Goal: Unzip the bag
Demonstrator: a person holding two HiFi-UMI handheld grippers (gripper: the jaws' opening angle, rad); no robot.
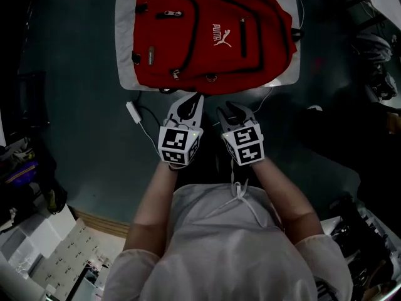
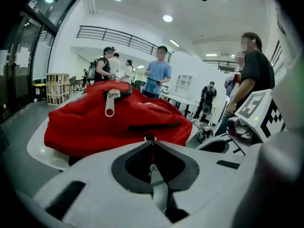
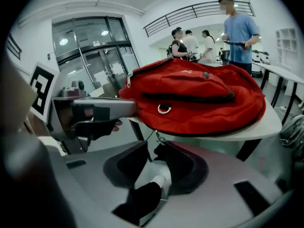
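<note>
Your bag [image 1: 207,36] is matt red cloth, its zipper pull [image 2: 109,103] is shiny metal, and the worktop [image 1: 123,42] looks smooth and white.

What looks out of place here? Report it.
A white adapter and its cable lie loose on the dark floor beside the table's near corner, a likely snag underfoot. The red backpack lies flat, nothing else odd.

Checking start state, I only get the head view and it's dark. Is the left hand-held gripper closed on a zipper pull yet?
Observer: Not evidently. In its own view the left hand-held gripper has its jaws together at the tips, short of the bag.
Operator: Right one?
Observer: The right hand-held gripper has its jaws slightly apart, a small metal piece hanging at their tips, short of the table.
Operator: Anyone close?
Observer: A person in blue stands beyond the table.
</note>
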